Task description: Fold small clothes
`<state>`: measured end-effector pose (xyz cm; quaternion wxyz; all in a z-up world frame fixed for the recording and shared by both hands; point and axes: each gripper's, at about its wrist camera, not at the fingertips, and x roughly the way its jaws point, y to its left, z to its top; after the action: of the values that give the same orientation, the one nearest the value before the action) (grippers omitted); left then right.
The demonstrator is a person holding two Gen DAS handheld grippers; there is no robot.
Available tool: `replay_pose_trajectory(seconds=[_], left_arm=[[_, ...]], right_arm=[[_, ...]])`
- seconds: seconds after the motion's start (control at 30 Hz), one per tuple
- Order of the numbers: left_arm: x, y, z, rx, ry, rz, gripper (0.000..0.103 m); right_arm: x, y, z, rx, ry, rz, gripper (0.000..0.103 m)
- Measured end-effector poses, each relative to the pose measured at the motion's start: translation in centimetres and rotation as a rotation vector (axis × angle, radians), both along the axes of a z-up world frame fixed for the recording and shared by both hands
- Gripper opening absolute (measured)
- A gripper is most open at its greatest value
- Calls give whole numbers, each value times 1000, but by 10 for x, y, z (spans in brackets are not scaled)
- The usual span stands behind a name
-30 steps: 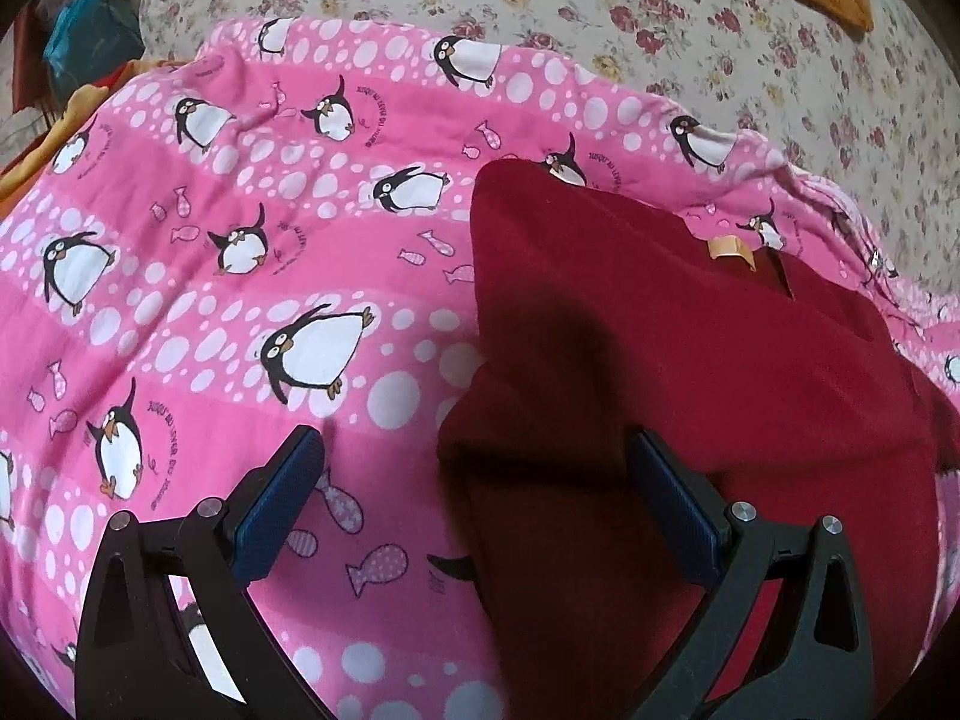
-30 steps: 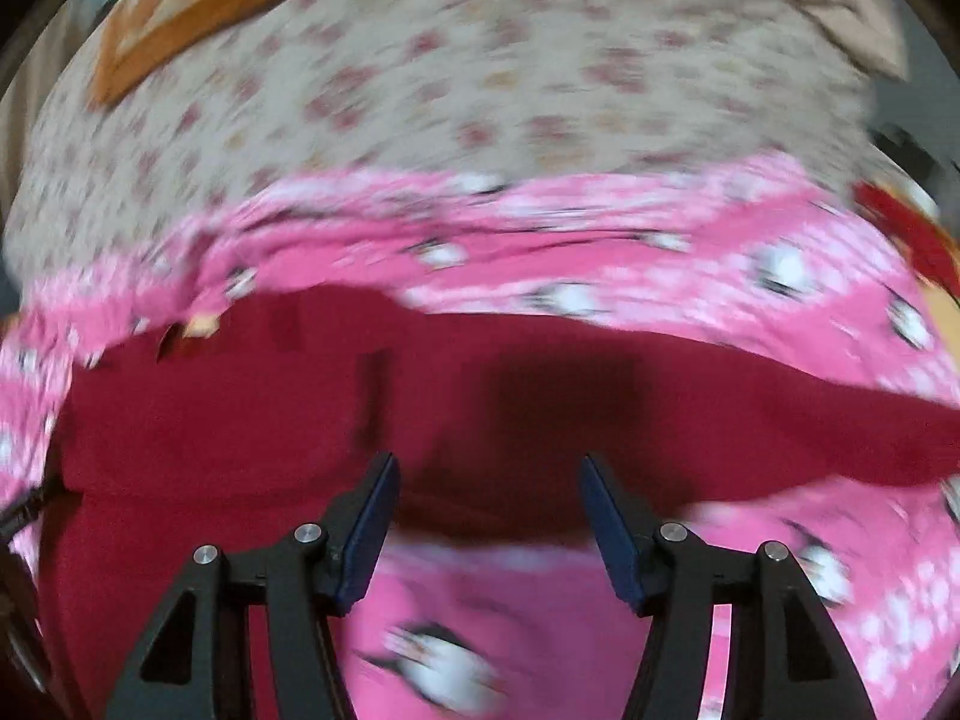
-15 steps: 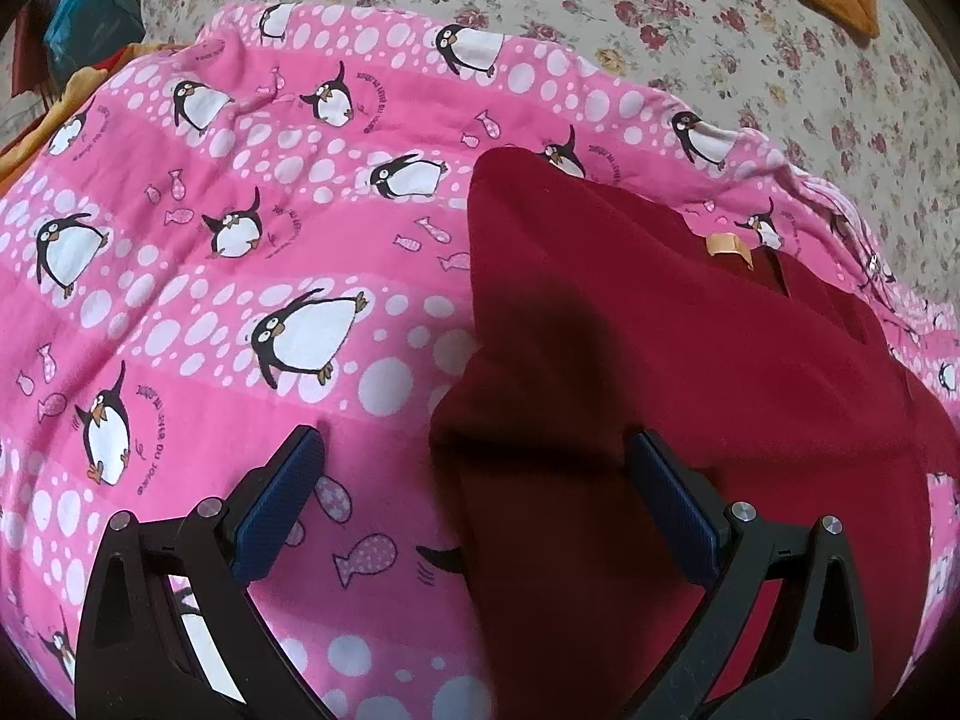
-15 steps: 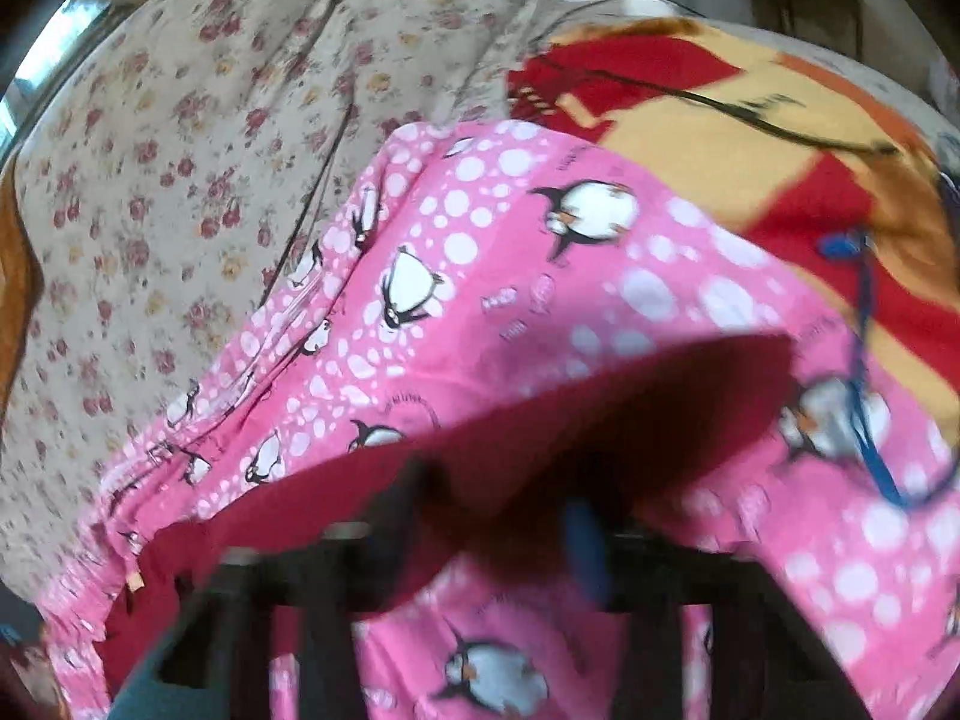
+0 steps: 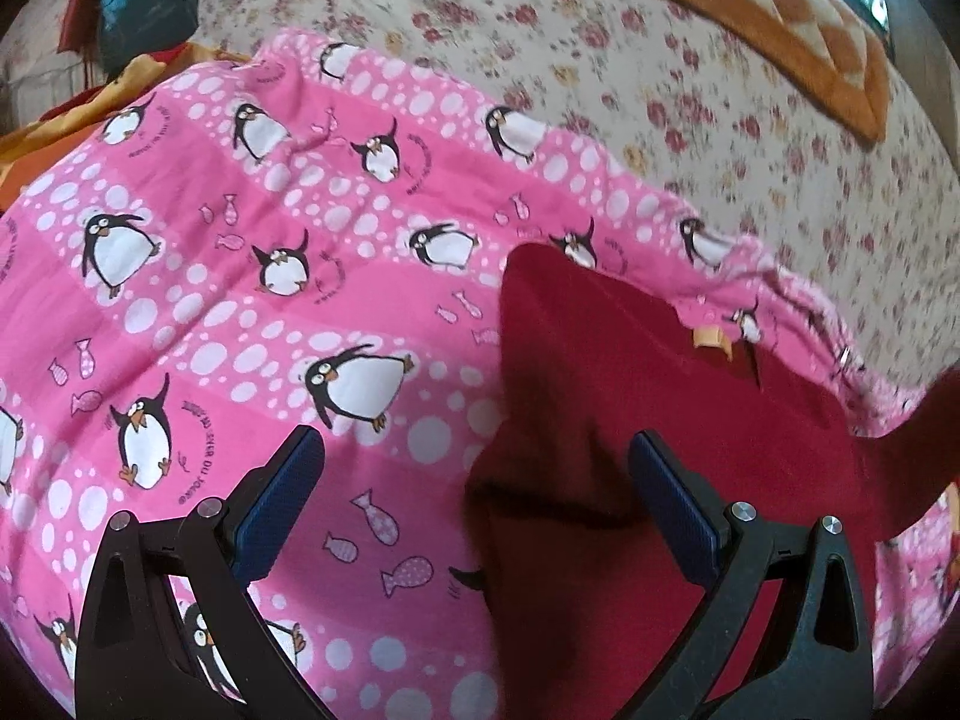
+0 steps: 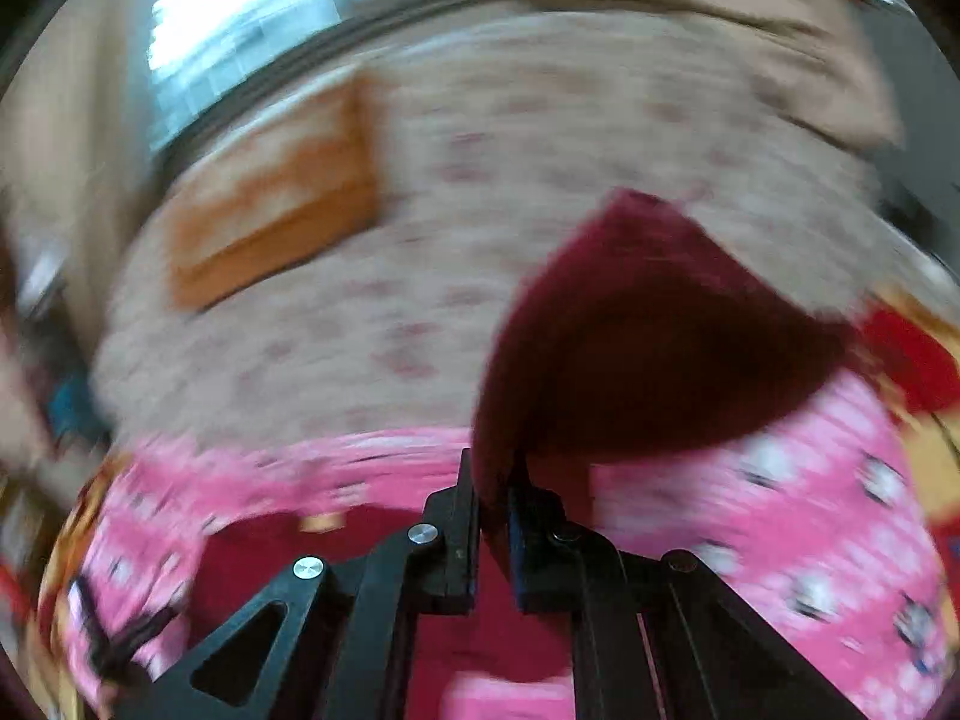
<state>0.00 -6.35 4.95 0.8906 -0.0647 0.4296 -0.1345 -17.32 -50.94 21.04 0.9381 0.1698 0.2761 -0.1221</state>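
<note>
Floral bedsheet [image 5: 690, 90] covered the bed, with a pink penguin blanket [image 5: 240, 312] spread on top. Left gripper [image 5: 474, 480] hung spread wide, empty, over the dark red garment's [image 5: 630, 360] left edge, which lay flat toward the blanket's right side. Right gripper [image 6: 493, 531] was clenched on a raised fold of that garment [image 6: 648, 348]. Only the blurred right view showed a bright window [image 6: 252, 18]; only the left showed the garment's tan neck label [image 5: 711, 341].

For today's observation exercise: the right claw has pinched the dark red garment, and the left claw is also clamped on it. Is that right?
Not quite. The left claw stands wide open above the dark red garment, gripping nothing, as the left wrist view shows. The right claw is indeed shut on it.
</note>
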Motion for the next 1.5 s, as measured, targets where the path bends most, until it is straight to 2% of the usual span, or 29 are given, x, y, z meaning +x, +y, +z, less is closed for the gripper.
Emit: replay_pose_trajectory(seconds=[0.07,0.13,0.2,0.23,0.27,0.3,0.33,0.4,0.5,0.57,0.63,0.77,0.9,0.97,1.03,1.1,1.27,1.37,1.43,1.5], left_arm=[[2,2,2,-21,0,-1,102],[4,3,2,-32,0,1,102],[7,4,2,-43,2,-4,102],[8,4,2,-45,6,-7,102],[9,5,1,-49,10,-9,102],[9,6,1,-53,12,-8,102],[10,7,2,-66,15,-7,102],[10,9,3,-90,16,-9,102],[9,6,4,-109,12,-14,102],[6,0,4,-98,8,-36,102],[2,-9,2,-55,-6,-58,102],[-1,-21,-3,-1,-12,-84,102],[0,-23,-7,17,-10,-85,102],[2,-19,-6,12,-7,-65,102],[5,-12,-5,7,-2,-36,102],[8,-6,-5,25,-1,-3,102],[18,20,-8,38,31,103,102],[23,36,-8,-2,51,146,102],[25,44,-7,-25,52,166,102],[25,48,-6,-38,53,173,102]], right_arm=[[38,53,-2,-14,16,140,7],[71,102,-18,-24,47,255,7],[104,155,-49,-58,106,362,7],[122,180,-72,-54,166,417,8],[133,196,-92,-40,231,459,22],[146,210,-114,-20,317,500,42],[150,221,-136,4,374,524,42],[139,220,-149,17,370,525,44],[109,189,-157,60,366,470,45],[91,168,-156,72,366,439,46],[70,147,-152,65,351,387,46],[39,99,-141,54,296,212,47],[32,50,-142,38,326,28,47],[33,41,-142,60,330,6,47],[41,53,-142,98,305,75,47],[57,81,-141,97,285,178,47],[119,190,-138,16,268,451,47],[150,244,-151,-16,287,544,47],[169,273,-165,32,311,573,47],[187,284,-176,75,326,545,47]])
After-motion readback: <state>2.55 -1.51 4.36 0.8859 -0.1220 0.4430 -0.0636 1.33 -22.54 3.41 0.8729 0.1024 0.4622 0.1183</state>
